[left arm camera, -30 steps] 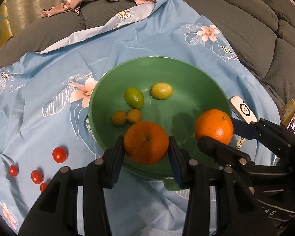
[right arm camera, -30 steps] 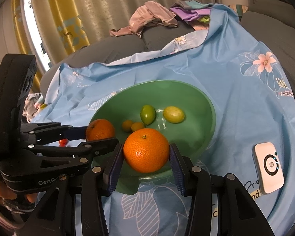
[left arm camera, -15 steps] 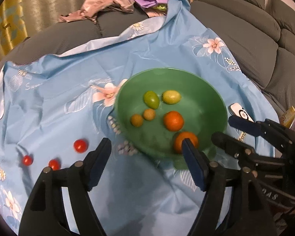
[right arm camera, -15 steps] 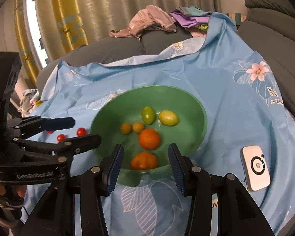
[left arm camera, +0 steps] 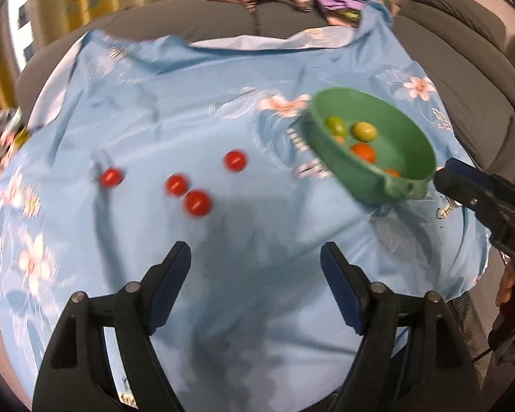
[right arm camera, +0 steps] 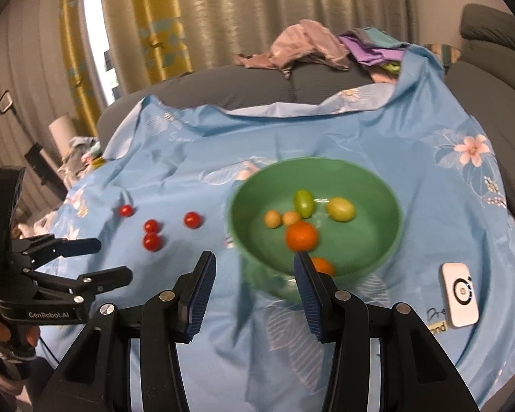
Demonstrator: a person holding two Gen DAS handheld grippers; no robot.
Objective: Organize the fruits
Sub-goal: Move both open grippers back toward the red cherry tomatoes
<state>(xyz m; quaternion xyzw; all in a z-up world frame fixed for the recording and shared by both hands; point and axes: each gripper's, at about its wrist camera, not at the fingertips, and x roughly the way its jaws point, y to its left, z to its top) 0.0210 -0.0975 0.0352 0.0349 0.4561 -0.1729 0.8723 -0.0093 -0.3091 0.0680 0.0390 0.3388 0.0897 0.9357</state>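
Left gripper (left arm camera: 255, 283) first: its jaws are opening wide at this moment with nothing between them, only bare cloth showing in the gap, and in the left wrist view it looks down at the loose tomatoes. The right gripper (right arm camera: 254, 286) has its jaws parted a moderate way and holds nothing either; it hovers over the near rim of the bowl. Going by size from there: the blue floral cloth (right arm camera: 377, 144) covers the whole work area, draped over a grey sofa (right arm camera: 257, 86). On it, at about 2 o'clock in the left wrist view, sits the green bowl (left arm camera: 412, 127), which already holds two oranges (right arm camera: 301, 236), two green fruits (right arm camera: 340, 208) and two small yellowish ones (right arm camera: 273, 219). A white gadget (right arm camera: 459, 298) lies on the cloth at 4 o'clock from the bowl in the right wrist view. Smallest of all, four cherry tomatoes (left arm camera: 197, 202) are scattered on the cloth at 10 to 11 o'clock from the left gripper, well apart from the bowl, two of them nearly touching. So I'd say the step in hand is picking up tomatoes for the bowl. To do it well, I'd go for the lone tomato (left arm camera: 235, 160) nearest the bowl, or else the closest one of the pair, come almost straight down so the pads straddle it, and close gently since these squash and roll easily. Keep the fingertips just off the cloth so it doesn't bunch up and nudge the neighbours.
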